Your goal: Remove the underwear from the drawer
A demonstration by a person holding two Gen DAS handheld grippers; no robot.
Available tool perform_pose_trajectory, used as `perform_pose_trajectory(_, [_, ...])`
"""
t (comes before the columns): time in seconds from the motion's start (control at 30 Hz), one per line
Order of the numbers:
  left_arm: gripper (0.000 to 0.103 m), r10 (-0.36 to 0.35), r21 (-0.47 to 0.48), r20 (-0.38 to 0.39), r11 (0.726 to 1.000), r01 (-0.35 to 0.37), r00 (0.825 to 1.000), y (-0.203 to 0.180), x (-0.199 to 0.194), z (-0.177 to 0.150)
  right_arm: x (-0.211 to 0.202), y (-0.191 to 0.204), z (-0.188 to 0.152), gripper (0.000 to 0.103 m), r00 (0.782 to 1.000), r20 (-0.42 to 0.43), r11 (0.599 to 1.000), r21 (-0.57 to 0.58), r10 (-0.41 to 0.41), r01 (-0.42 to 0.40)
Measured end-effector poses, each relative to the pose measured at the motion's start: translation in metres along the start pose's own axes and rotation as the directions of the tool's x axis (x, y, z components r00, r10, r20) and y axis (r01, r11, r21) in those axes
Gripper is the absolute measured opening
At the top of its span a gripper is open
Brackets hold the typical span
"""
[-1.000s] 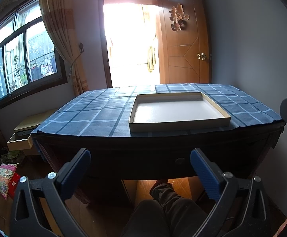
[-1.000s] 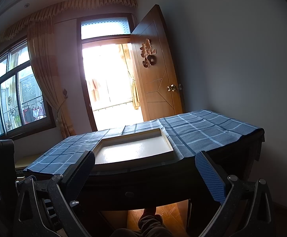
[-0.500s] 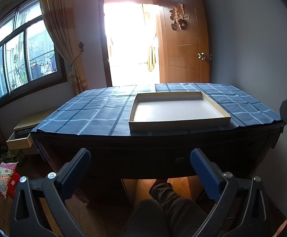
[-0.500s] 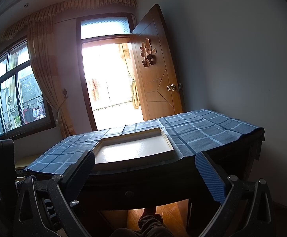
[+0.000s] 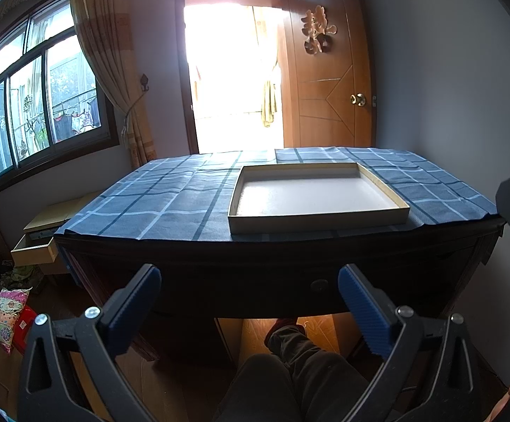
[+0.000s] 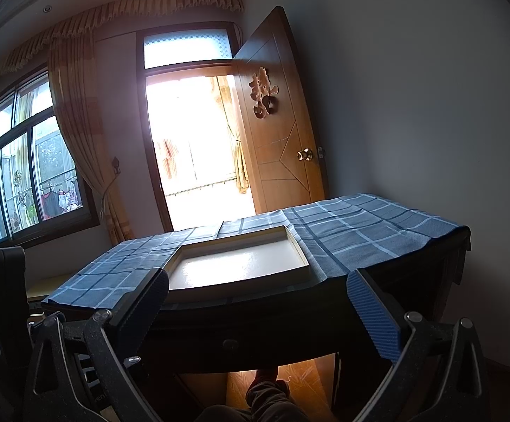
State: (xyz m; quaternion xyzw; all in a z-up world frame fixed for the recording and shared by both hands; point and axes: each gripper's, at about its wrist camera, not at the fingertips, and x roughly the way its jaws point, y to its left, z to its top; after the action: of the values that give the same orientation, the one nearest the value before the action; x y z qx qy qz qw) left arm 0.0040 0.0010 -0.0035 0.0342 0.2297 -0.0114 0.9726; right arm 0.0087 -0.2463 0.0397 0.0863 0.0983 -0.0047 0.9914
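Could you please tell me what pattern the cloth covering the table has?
The tablecloth is a blue plaid with lighter and darker lines, clearest in the left wrist view.

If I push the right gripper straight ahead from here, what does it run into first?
Most likely the dark front of the desk, near the drawer knob, just under the tray. The right gripper is open and holds nothing. Depth is hard to judge through the fisheye.

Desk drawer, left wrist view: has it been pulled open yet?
No, the desk drawer sits flush in the dark desk front, its round knob untouched, with the left gripper open short of it.
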Motion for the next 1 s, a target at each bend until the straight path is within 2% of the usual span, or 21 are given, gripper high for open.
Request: perform_pose_trajectory(1.0, [0.103,-0.001,0.002,-0.004,1.0,0.001,1.0,0.0005,0.0002,-0.0016,0.001,0.001,-0.0074,0.103,1.0,-0.008,1.0,0.0,0.0,0.0])
